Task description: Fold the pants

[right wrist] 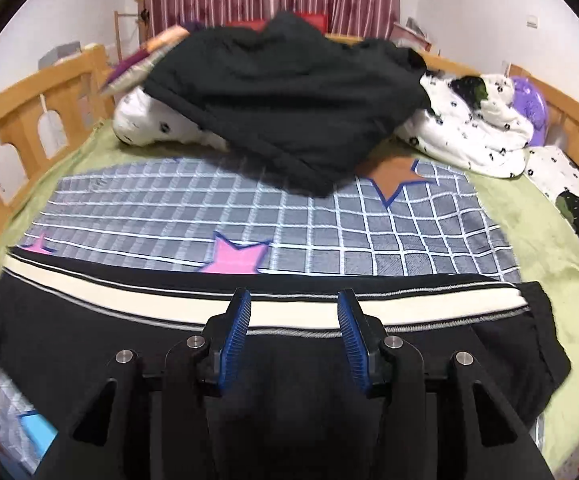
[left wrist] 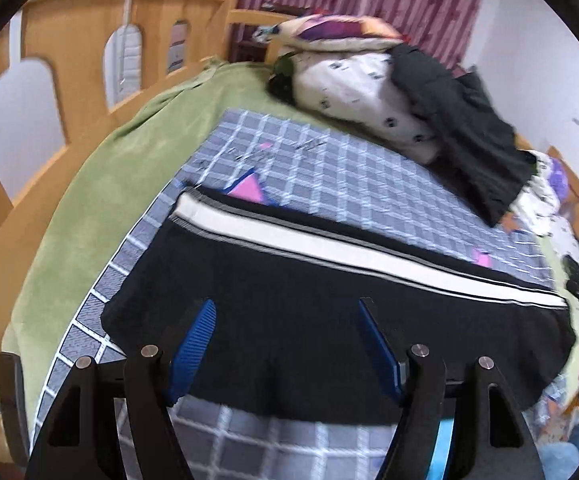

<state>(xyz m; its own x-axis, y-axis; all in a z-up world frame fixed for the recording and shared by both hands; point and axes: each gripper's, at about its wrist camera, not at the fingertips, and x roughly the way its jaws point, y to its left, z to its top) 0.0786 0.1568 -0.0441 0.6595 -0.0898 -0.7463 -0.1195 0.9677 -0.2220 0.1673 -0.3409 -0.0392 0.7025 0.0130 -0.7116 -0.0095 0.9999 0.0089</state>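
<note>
While both my hand-held grippers, left (left wrist: 285, 340) & right (right wrist: 293, 324), hang spread, nothing pinched: pants (right wrist: 89, 320) lie folded on bed (right wrist: 529, 240). Risk: low fingers snag cloth, undo fold.

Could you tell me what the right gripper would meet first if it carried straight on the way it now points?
Most likely the black pants lying on the bed, around their white side stripe, which runs between the open right gripper fingers; depth is hard to judge.

Pants laid across the near end of the bed

The pants (right wrist: 89, 332) lie flat on the quilt (right wrist: 329, 220) – beyond them a heap of clothes (right wrist: 289, 100) rests on bedding (right wrist: 469, 140) at the far end, a wooden rail (right wrist: 29, 120) along the left
</note>
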